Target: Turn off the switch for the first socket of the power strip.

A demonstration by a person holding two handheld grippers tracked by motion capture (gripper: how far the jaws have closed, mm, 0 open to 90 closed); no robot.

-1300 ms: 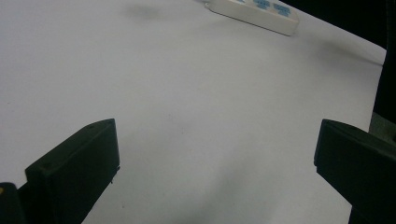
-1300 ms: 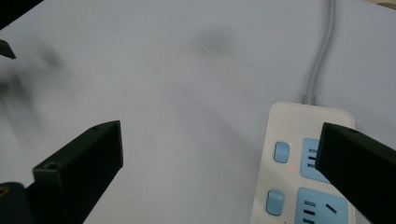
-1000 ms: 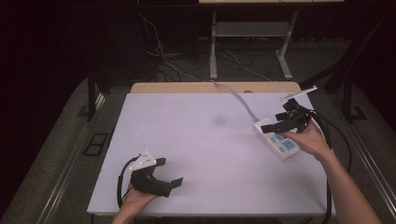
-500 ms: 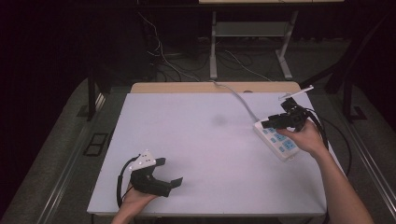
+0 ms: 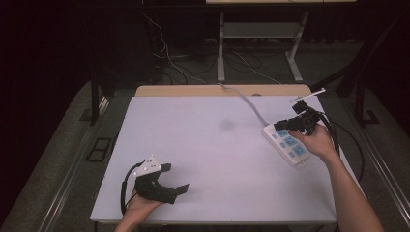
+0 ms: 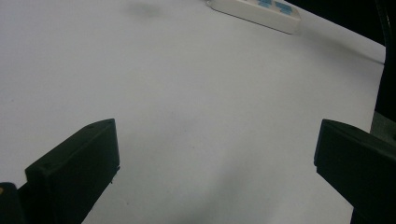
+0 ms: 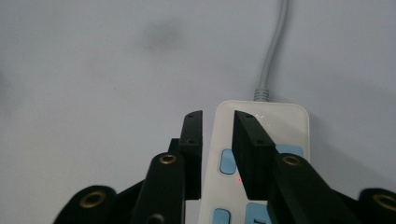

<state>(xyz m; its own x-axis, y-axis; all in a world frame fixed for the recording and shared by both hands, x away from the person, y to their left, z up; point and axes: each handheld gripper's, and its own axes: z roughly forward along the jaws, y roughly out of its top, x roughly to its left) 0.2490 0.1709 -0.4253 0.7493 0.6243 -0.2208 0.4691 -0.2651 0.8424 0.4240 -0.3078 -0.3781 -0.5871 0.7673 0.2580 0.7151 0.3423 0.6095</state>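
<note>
Two hand-held grippers work over a white worktop (image 5: pixel 217 159). Nearest the person, at the front left corner in the high view, the left gripper (image 5: pixel 178 190) sits in the left hand (image 5: pixel 140 205), which is mostly covered by the black body and cut off at the bottom edge; its grey three-cornered plate faces up and its cable loops at its left side. In the left gripper view its fingers (image 6: pixel 74 170) stand wide apart above bare worktop, touching nothing, and both are cut off by the lower edge. Farther off, at the right side, the right forearm runs up from the bottom right corner to the right hand (image 5: pixel 316 141), which rests over the near end of a white power strip (image 5: pixel 285 142) with blue sockets and hides part of it. The right gripper (image 5: pixel 279 125) points toward the left, above the strip's far end. In the right gripper view its fingers (image 7: pixel 194 154) are drawn close, a narrow gap between them, over the strip's left edge near its cable end; whether they touch the strip cannot be told, and nothing shows in the gap. A grey cord (image 5: pixel 246 99) leaves the strip toward the far edge. Beyond the worktop, cables and the legs of a stand lie in dim light, with details hard to make out.
</note>
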